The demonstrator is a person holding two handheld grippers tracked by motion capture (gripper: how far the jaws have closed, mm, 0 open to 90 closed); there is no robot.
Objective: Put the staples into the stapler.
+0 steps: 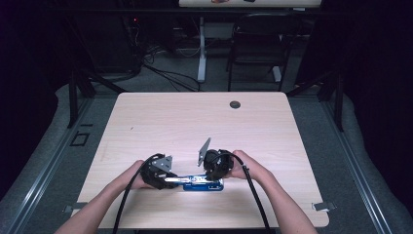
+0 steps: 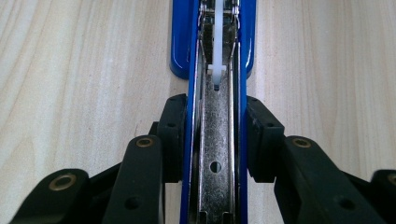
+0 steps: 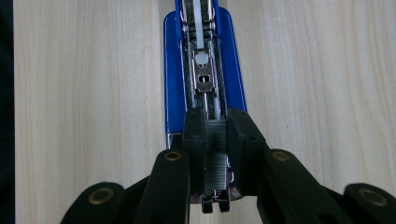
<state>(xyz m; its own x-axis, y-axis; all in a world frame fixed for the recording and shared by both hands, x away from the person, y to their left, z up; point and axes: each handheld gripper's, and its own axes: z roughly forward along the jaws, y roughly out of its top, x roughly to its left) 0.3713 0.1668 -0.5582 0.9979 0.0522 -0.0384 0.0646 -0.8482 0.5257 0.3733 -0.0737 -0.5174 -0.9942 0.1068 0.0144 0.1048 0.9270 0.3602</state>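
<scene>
Blue and shiny, the stapler (image 1: pixel 202 183) lies open near the front edge of the pale wood bench (image 1: pixel 195 122), between the two hands. The left gripper (image 2: pixel 215 140) is closed tight on the stapler's opened top arm, one pad on each blue side. The right gripper (image 3: pixel 215 135) is pinched on a grey strip of staples (image 3: pixel 215 163), held right over the metal tray (image 3: pixel 204 84). So the opening looks done. The staples still seem to need to go down into the tray, and the top arm still needs closing. Farther back, the bench has a small round hole (image 1: pixel 235 104).
</scene>
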